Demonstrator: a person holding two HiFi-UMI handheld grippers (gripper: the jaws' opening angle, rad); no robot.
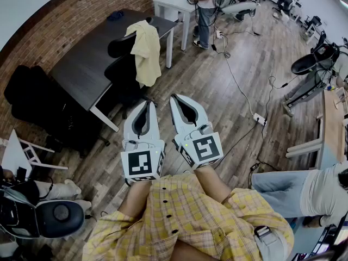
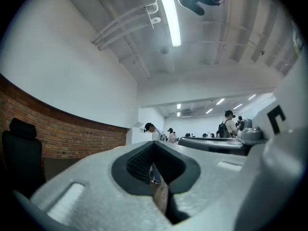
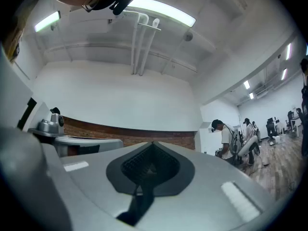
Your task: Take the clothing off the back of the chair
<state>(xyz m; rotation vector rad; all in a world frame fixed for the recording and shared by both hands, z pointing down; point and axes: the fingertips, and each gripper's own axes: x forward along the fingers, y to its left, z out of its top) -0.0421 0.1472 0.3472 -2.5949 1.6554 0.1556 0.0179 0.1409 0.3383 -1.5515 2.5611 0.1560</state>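
A pale yellow garment (image 1: 145, 52) hangs over the back of a black office chair (image 1: 120, 68) that stands at a dark table (image 1: 87, 58). In the head view both grippers are held side by side over the wooden floor, well short of the chair. My left gripper (image 1: 145, 103) is shut with nothing between its jaws. My right gripper (image 1: 175, 98) is shut and empty too. Both gripper views look slightly upward at walls and ceiling, with the left gripper (image 2: 153, 146) and the right gripper (image 3: 153, 146) closed at their tips. The chair and garment do not show there.
A brick wall (image 1: 65, 20) runs behind the table, with black bags (image 1: 32, 99) at its foot. A white table (image 1: 174, 7) and a standing person (image 1: 205, 15) are beyond. Cables and a power strip (image 1: 259, 119) lie on the floor. Another person (image 1: 304, 192) is at the right.
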